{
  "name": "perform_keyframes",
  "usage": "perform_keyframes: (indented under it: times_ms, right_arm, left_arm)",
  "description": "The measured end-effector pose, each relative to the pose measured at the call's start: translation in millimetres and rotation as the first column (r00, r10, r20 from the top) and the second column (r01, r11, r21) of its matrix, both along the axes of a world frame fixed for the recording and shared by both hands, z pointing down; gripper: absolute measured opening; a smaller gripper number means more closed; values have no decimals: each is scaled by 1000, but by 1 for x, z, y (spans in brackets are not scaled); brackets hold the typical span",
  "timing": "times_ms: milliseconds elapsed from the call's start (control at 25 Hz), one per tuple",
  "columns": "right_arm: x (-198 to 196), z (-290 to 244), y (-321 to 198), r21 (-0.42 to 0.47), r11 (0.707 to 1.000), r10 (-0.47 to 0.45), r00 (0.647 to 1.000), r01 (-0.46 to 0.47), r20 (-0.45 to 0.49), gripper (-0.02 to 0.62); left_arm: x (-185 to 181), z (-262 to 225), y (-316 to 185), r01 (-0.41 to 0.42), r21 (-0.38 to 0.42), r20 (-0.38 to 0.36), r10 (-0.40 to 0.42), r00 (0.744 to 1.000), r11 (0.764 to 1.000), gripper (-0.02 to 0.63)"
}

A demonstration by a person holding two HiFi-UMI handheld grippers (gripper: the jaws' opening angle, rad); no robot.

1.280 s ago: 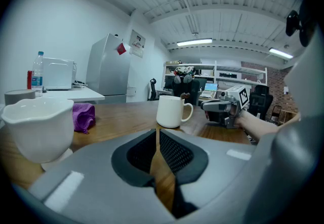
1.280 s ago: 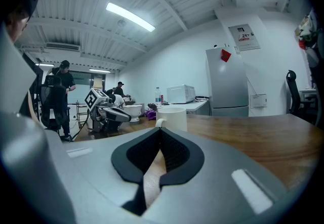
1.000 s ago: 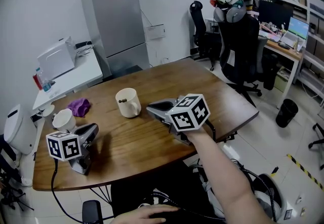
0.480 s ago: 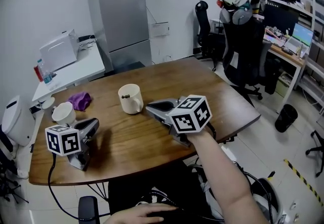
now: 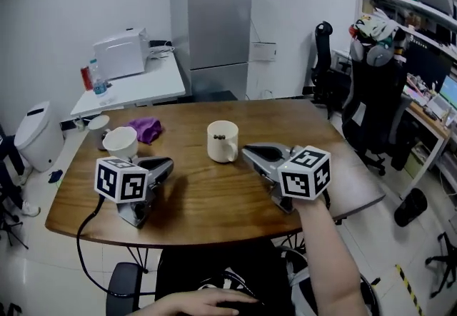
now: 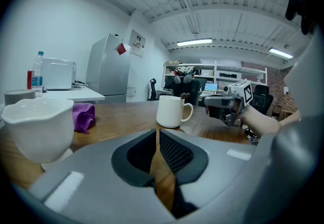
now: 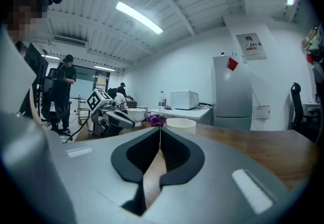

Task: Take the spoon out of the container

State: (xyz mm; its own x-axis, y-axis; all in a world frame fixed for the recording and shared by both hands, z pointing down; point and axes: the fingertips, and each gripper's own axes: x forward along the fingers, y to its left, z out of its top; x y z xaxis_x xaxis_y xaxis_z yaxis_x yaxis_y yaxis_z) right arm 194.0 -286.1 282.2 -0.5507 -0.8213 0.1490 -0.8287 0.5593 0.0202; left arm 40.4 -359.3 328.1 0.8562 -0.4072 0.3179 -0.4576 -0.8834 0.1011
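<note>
A white mug (image 5: 222,142) stands upright on the wooden table (image 5: 207,200), and the dark end of a spoon (image 5: 221,137) shows at its rim. In the left gripper view the mug (image 6: 171,110) is straight ahead, with the spoon (image 6: 185,97) poking above it. My left gripper (image 5: 170,162) rests on the table left of the mug, jaws shut and empty. My right gripper (image 5: 245,151), held by an arm, points at the mug from the right, also shut and empty. In the right gripper view only the mug's rim (image 7: 180,125) shows beyond the jaws.
A white bowl (image 5: 120,142) and a purple cloth (image 5: 145,129) lie at the table's left rear, beside a small grey cup (image 5: 98,124). A steel fridge (image 5: 212,29) and a white side table (image 5: 136,86) stand behind. Office chairs (image 5: 371,93) stand to the right.
The head camera has swung left and closer, so the table and everything on it sit further right in the frame. Both grippers and the mug keep their places on the table.
</note>
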Motion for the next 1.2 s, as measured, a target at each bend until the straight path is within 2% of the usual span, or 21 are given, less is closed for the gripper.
perform_keyframes:
  times_ms: [160, 320, 560, 760, 960, 1200]
  right_arm:
    - [-12, -4, -10, 12, 1000, -3, 995, 5, -104, 17]
    - [-18, -6, -19, 33, 999, 1, 969, 7, -246, 21]
    - [-16, -14, -31, 80, 997, 36, 906, -2, -421, 51]
    - [-25, -9, -40, 83, 996, 32, 829, 18, -558, 75]
    - [-35, -3, -46, 86, 996, 35, 765, 27, -643, 91]
    - [-38, -2, -51, 110, 994, 62, 733, 18, -678, 77]
  left_arm:
    - [-2, -2, -2, 2, -3, -1, -2, 1000, 1000, 21]
    - [-3, -2, -1, 10, -7, -8, -10, 1000, 1000, 21]
    - [-1, -2, -2, 6, -5, -7, -6, 1000, 1000, 21]
    - [-1, -2, -3, 6, -5, -8, -6, 1000, 1000, 21]
    - [-2, 0, -3, 4, -9, -11, -5, 1000, 1000, 21]
    - [-2, 0, -2, 5, -10, -10, -5, 1000, 1000, 21]
